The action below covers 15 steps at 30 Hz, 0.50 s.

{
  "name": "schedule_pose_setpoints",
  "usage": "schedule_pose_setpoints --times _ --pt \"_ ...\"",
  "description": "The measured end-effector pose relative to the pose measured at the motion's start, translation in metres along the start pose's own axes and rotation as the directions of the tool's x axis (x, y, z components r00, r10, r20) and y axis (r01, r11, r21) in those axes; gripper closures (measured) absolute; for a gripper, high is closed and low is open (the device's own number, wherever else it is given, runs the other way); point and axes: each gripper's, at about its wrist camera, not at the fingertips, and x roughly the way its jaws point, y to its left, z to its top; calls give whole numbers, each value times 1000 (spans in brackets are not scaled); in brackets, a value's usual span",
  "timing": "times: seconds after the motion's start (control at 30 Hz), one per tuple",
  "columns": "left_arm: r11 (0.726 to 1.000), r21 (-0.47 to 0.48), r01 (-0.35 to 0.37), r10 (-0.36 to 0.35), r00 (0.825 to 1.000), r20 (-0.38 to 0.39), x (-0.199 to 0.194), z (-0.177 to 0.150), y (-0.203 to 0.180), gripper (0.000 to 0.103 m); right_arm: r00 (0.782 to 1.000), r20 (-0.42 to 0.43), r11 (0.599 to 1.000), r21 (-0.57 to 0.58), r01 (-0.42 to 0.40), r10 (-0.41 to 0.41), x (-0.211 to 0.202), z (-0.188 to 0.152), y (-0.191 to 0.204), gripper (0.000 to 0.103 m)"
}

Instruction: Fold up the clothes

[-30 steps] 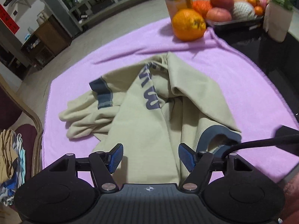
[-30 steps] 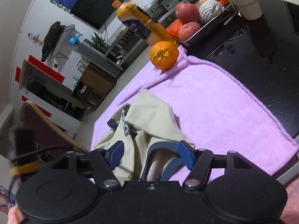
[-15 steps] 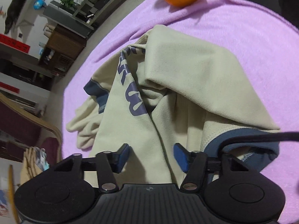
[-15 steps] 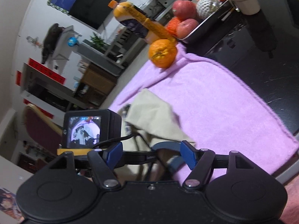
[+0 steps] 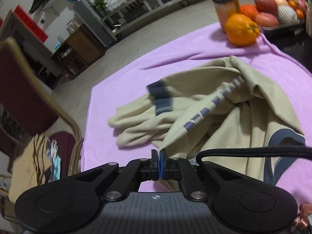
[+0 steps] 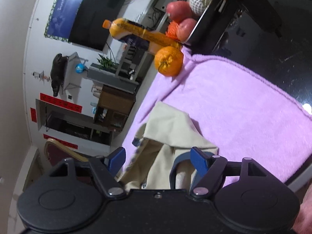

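A beige shirt with navy cuffs, a navy collar and navy lettering lies crumpled on a purple towel. My left gripper is shut on a fold of the shirt's near edge. The fabric rises from the pads in a taut ridge that carries the lettering. In the right wrist view the same shirt lies at the towel's near end. My right gripper hovers over the navy collar with its jaws opening. Fabric lies between the fingers, but the pads do not press on it.
An orange, a juice bottle and a tray of fruit stand at the towel's far end on a black table. A dark red chair with a pile of clothes stands to the left. A black cable crosses the shirt.
My left jaws closed on the shirt's edge and pulled it up and toward the left. My right jaws widened and that view rolled; the left gripper's camera left it.
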Motion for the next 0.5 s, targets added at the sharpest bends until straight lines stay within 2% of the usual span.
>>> schedule_pose_setpoints --times 0.1,0.17,0.23,0.3,0.43,0.5 --pt "998 -53 13 -12 1000 15 -7 -27 25 96 998 -64 1000 -13 5 -6 14 -11 6 23" --pt "993 -96 74 -71 997 27 -6 -43 37 91 991 -135 1000 -22 -8 5 31 -21 12 23" --pt "978 -152 140 -135 990 47 -12 -57 49 80 983 -181 999 -44 -13 5 43 -28 19 23" --pt "967 -197 163 -154 986 62 -18 -68 55 56 982 -191 997 -78 -11 -4 48 -32 25 23" --pt "943 -273 192 -179 981 70 -22 -88 59 54 985 -170 996 -88 0 -15 44 -30 24 23" --pt "941 -282 189 -176 982 72 -20 -98 52 54 987 -158 997 -78 14 -26 41 -29 20 23"
